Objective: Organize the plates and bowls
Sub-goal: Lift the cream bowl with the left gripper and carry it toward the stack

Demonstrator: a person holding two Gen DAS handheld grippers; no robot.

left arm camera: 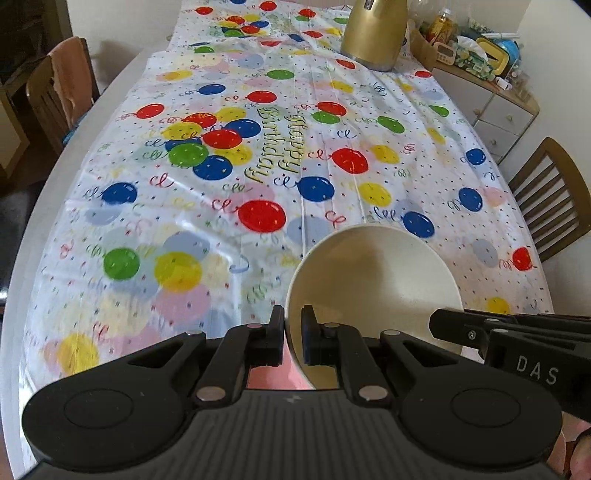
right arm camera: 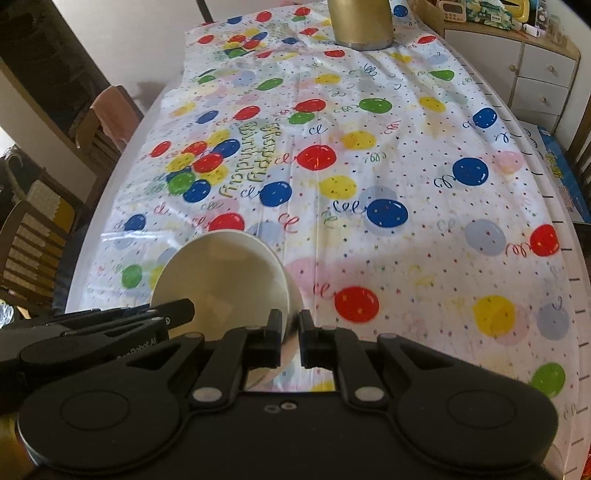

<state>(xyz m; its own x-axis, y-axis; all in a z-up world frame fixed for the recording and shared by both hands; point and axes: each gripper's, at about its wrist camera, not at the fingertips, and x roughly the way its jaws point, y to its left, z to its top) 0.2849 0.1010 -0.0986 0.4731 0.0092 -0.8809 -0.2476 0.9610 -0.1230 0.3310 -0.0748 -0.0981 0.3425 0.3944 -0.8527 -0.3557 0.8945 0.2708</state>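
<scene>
A white bowl (left arm camera: 369, 273) hangs tilted above the balloon-print tablecloth (left arm camera: 221, 221), held by both grippers at opposite sides of its rim. My left gripper (left arm camera: 293, 314) is shut on the bowl's left rim, one finger inside and one outside. The right gripper (left arm camera: 443, 326) reaches in from the right onto the far rim. In the right wrist view the same bowl (right arm camera: 221, 273) sits left of centre, with my right gripper (right arm camera: 291, 317) shut on its right rim. The left gripper (right arm camera: 181, 308) grips the opposite edge. The bowl looks empty.
A gold jug (left arm camera: 373, 33) stands at the far end of the table (left arm camera: 122, 92). Wooden chairs stand on the right (left arm camera: 554, 199) and the left (left arm camera: 55, 88). A white drawer cabinet (left arm camera: 495, 110) with clutter on top is at the far right.
</scene>
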